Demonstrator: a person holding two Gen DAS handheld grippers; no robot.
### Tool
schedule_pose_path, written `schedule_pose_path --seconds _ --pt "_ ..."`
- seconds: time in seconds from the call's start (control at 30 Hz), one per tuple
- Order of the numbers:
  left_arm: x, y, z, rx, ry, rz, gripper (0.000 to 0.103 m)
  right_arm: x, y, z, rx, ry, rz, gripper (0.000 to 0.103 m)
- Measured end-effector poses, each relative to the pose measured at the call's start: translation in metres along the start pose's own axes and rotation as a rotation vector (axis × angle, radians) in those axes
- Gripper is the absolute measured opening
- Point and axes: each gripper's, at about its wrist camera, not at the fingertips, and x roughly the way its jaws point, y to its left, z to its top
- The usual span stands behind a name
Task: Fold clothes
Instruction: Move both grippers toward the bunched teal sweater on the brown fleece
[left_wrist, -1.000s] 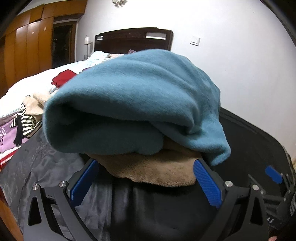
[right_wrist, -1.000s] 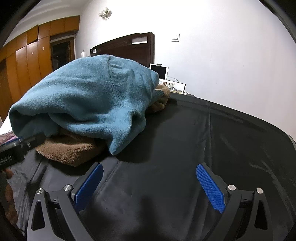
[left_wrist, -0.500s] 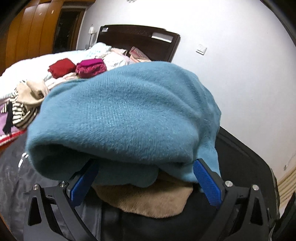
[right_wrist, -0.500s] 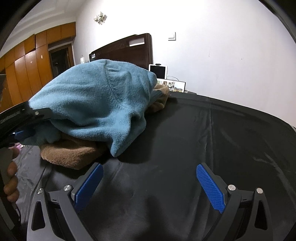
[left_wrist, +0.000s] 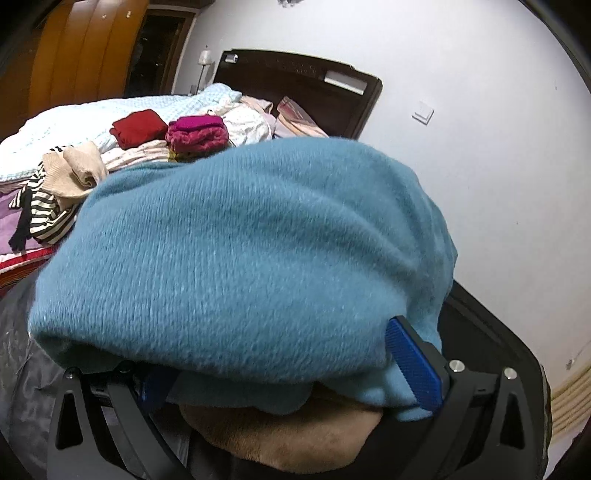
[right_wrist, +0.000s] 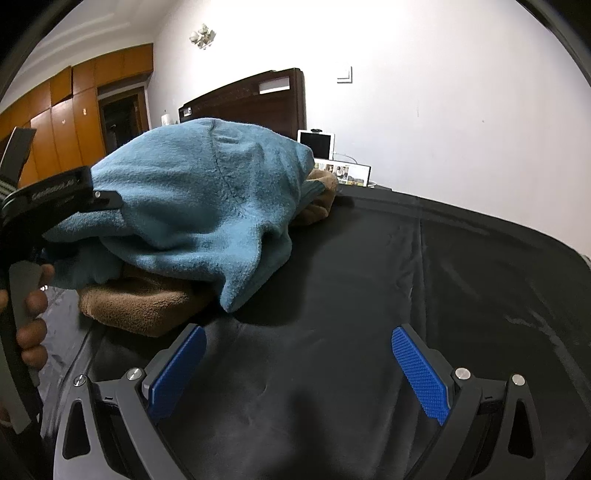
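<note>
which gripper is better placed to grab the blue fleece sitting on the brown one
Left. The left gripper is open with the teal-blue fleece garment already between its fingers, atop the folded brown fleece. The right gripper is open over bare black cloth, away from the pile.

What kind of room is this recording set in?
Most likely a bedroom: a bed with a dark headboard, piled with clothes, and a wooden wardrobe along the wall.
</note>
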Motion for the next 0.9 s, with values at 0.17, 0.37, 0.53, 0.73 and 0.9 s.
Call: schedule_pose_path --seconds 0.17,0.37,0.53,0.73,0.9 --pt "0.005 0.009 0.007 -0.046 0.009 -0.029 0.103 -0.003 0.003 0.001 -0.03 -0.025 -0.021 0.102" --pt "0.009 0.015 0.01 -0.078 0.025 -0.068 0.101 -0.007 0.005 0.001 -0.057 -0.052 -0.06 0.102" --pt "0.008 0.007 0.009 -0.039 0.024 -0.088 0.076 -0.01 0.006 0.001 -0.066 -0.069 -0.08 0.102" --pt "0.005 -0.003 0.005 -0.002 0.008 -0.08 0.052 -0.013 0.007 0.001 -0.065 -0.076 -0.076 0.102" --pt "-0.001 -0.011 0.002 0.048 -0.019 -0.066 0.038 -0.016 0.007 0.003 -0.059 -0.09 -0.076 0.102"
